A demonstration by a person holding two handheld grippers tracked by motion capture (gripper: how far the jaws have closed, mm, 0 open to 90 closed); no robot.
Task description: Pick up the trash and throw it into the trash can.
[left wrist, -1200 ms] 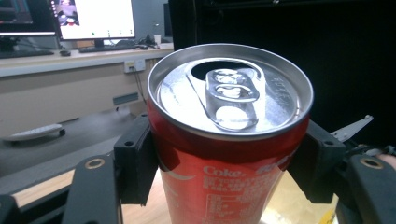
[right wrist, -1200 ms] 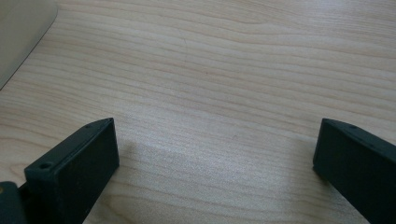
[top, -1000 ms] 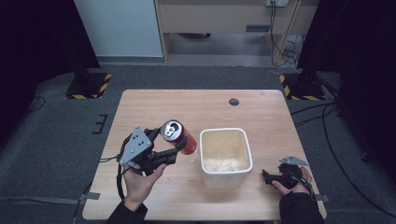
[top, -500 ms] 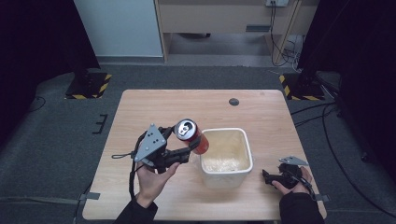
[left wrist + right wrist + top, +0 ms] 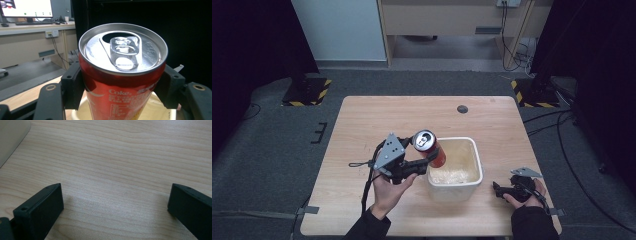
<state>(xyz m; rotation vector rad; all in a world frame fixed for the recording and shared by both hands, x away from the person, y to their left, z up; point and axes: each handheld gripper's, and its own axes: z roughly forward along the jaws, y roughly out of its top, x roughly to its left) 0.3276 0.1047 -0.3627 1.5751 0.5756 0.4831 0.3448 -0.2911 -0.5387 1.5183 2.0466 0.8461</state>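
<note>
Over the left rim of the tub (image 5: 475,167), the left gripper (image 5: 428,159) is holding a red can (image 5: 430,149), its jaws clamped on the can's two sides. That can is leaning: its long axis is tilting, with the silver top facing up and toward the person and its lower end pointing down into the tub. From the left gripper view the can (image 5: 122,82) is looming large, its opening and pull tab facing the camera, and the black jaws are pressing on either flank.

Much is staying out of sight. The can's bottom is getting cut off at the lower edge of the left gripper view, and the can is covering most of the tub (image 5: 160,106) behind it. What is lying inside the tub is too pale and blurry to name.

Down at the near right corner, the right gripper (image 5: 501,190) is resting on the table (image 5: 362,125) in the person's hand, well apart from the tub, and its jaws are standing wide apart over bare wood (image 5: 120,170).

Pale wood grain is running across the tabletop, with a small dark disc (image 5: 462,109) near the far edge. Grey carpet is surrounding the table, and a desk with a monitor (image 5: 26,7) is showing beyond.
</note>
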